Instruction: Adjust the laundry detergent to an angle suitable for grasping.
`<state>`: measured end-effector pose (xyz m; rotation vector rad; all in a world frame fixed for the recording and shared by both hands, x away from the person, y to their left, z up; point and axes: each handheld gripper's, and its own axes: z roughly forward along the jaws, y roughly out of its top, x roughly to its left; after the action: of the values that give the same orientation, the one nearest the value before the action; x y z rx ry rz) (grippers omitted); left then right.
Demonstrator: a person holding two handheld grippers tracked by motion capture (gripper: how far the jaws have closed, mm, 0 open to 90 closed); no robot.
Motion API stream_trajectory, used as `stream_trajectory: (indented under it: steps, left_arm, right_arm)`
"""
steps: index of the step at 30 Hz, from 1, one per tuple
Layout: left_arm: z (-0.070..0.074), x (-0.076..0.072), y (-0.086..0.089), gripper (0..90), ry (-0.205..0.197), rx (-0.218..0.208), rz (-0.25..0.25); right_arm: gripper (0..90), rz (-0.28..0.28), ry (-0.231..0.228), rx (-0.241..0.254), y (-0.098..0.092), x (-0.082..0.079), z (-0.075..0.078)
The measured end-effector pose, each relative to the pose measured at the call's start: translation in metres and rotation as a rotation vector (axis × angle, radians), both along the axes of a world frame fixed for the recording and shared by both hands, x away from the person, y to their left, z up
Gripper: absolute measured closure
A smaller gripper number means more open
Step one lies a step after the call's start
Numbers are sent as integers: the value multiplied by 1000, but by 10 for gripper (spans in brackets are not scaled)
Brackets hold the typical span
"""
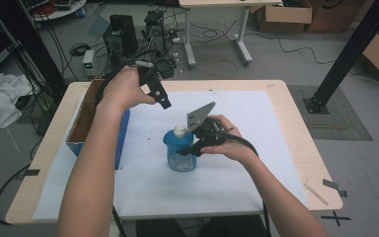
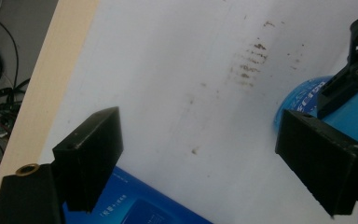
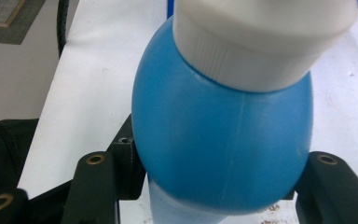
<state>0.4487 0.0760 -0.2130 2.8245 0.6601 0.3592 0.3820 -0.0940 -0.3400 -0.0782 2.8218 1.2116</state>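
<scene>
Right gripper (image 1: 191, 148) jaws pinching upright blue bottle (image 3: 223, 140); left gripper (image 2: 205, 163) jaws spread, raised above table (image 1: 286, 98).

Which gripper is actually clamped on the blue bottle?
The right gripper: its jaws press both sides of the blue bottle below the white cap. The left gripper is held up above the table, jaws open on nothing.

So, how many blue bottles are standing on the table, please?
1. The blue bottle with a white cap stands near the middle of the white mat, clamped by the right gripper. The open box could hide more.
</scene>
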Motion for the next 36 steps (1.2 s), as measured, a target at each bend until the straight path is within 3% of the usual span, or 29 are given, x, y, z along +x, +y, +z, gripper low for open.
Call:
stream_trajectory:
  steps: [4,12,16,17,20,23,31,36]
  left_arm:
    - [-1,0,1,156,3,8,-1]
    - [0,1,0,156,6,1,3]
    - [-1,0,0,156,7,5,0]
    - [0,0,0,156,8,4,3]
    - [1,-1,1,156,6,0,3]
    - [1,-1,1,156,7,0,5]
    - [2,-1,2,156,7,-11,-2]
    - [1,-2,0,156,8,-7,-5]
  right_arm:
    - [433,14,2,6,-1,1,-2]
    - [418,-2,61,-5,-7,8,-3]
    - [352,-14,69,-27,-4,5,-5]
    - [312,-26,88,-25,-6,6,-5]
    - [302,-37,113,-14,-9,6,-3]
    - [279,-43,153,14,-19,5,4]
    - [218,-75,151,11,-41,2,22]
    - [200,-158,132,10,-58,4,36]
